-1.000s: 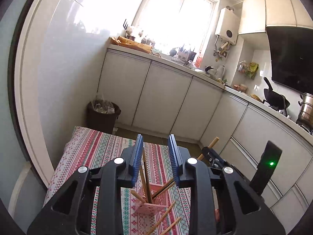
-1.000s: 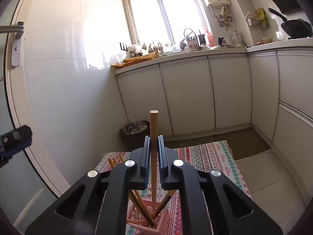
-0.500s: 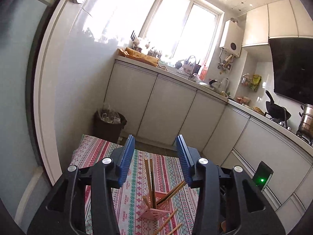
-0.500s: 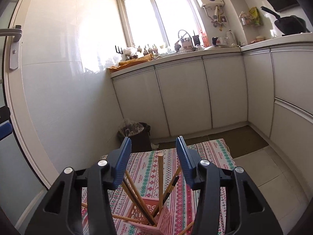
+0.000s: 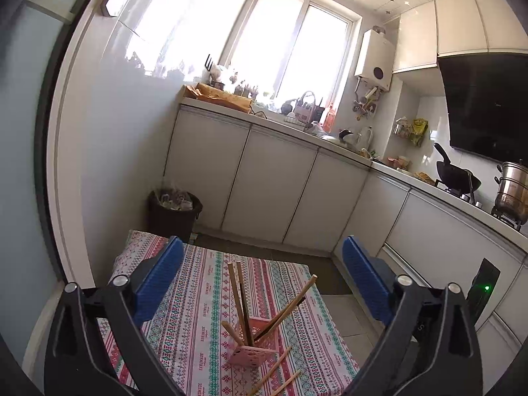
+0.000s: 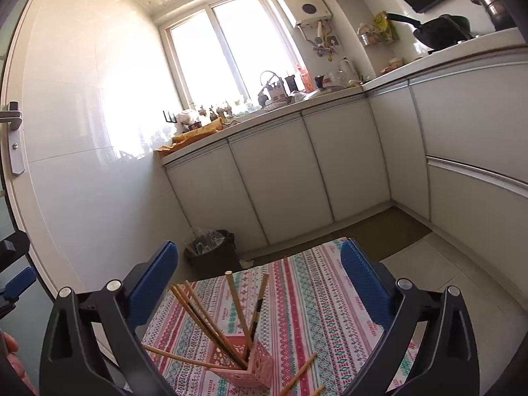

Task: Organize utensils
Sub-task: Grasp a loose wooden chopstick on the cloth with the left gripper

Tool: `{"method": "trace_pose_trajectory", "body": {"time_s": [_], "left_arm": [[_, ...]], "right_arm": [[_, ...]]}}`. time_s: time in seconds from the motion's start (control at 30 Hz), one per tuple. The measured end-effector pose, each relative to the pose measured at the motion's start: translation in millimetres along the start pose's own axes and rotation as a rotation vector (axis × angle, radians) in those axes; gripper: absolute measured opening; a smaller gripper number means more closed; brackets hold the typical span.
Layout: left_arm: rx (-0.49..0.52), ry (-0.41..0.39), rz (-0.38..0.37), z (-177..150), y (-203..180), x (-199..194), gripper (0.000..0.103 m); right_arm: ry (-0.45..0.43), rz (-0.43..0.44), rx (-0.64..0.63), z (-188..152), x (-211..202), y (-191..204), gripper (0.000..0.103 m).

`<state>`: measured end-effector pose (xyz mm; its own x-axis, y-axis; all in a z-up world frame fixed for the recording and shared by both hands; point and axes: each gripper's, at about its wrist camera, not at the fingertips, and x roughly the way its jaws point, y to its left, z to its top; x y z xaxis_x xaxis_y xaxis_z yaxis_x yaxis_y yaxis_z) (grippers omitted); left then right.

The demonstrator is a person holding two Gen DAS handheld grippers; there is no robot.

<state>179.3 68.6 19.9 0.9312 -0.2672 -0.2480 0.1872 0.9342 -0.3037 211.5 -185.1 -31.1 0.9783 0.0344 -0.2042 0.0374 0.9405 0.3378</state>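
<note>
a dark trash bin (image 5: pixel 174 213) stands on the floor at the far left corner of the desk (image 5: pixel 198 300), below white cabinets (image 5: pixel 270 184), and nothing stands between either claw and the pink holder (image 5: pixel 252 343). the left claw (image 5: pixel 262 283) and right claw (image 6: pixel 259 283) are both spread wide and grip nothing, each hovering above the holder, which sits low between their blue pads near the desk's near edge. the chopsticks (image 6: pixel 211 321) in it fan out, some nearly upright and others leaning left or right, while two loose chopsticks (image 5: pixel 274 371) lie slanted on the cloth just near of the holder.
</note>
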Motion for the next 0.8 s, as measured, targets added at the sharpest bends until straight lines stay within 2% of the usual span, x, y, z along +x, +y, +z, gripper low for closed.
{"method": "trace_pose_trajectory", "body": {"time_s": [0.17, 0.27, 0.33, 0.4, 0.5, 0.57, 0.67, 0.8], "left_arm": [[0.129, 0.043, -0.090, -11.1, -23.4, 3.5, 0.096], [0.237, 0.132, -0.223, -26.0, -44.7, 10.6, 0.096], [0.312, 0.208, -0.312, -41.5, -61.2, 15.7, 0.096], [0.398, 0.302, -0.391, -61.8, -78.8, 24.6, 0.096], [0.499, 0.431, -0.437, -99.5, -103.4, 43.2, 0.096], [0.528, 0.534, -0.447, -124.3, -115.8, 63.1, 0.096], [0.580, 0.702, -0.413, -160.5, -129.6, 101.5, 0.096], [0.597, 0.932, -0.290, -193.4, -141.2, 170.9, 0.096]], "right_arm": [[-0.115, -0.171, -0.021, -5.2, -41.7, -17.8, 0.096], [-0.200, -0.243, -0.084, -13.3, -75.0, -31.6, 0.096], [-0.210, -0.270, -0.123, -18.9, -91.1, -42.0, 0.096], [-0.140, -0.251, -0.128, -20.2, -96.5, -55.4, 0.096], [0.014, -0.205, -0.043, -22.5, -94.2, -86.1, 0.096], [0.058, -0.207, 0.053, -24.2, -91.9, -111.6, 0.096], [0.141, -0.208, 0.214, -28.0, -81.1, -151.8, 0.096], [0.243, -0.157, 0.447, -40.3, -71.9, -198.5, 0.096]]}}
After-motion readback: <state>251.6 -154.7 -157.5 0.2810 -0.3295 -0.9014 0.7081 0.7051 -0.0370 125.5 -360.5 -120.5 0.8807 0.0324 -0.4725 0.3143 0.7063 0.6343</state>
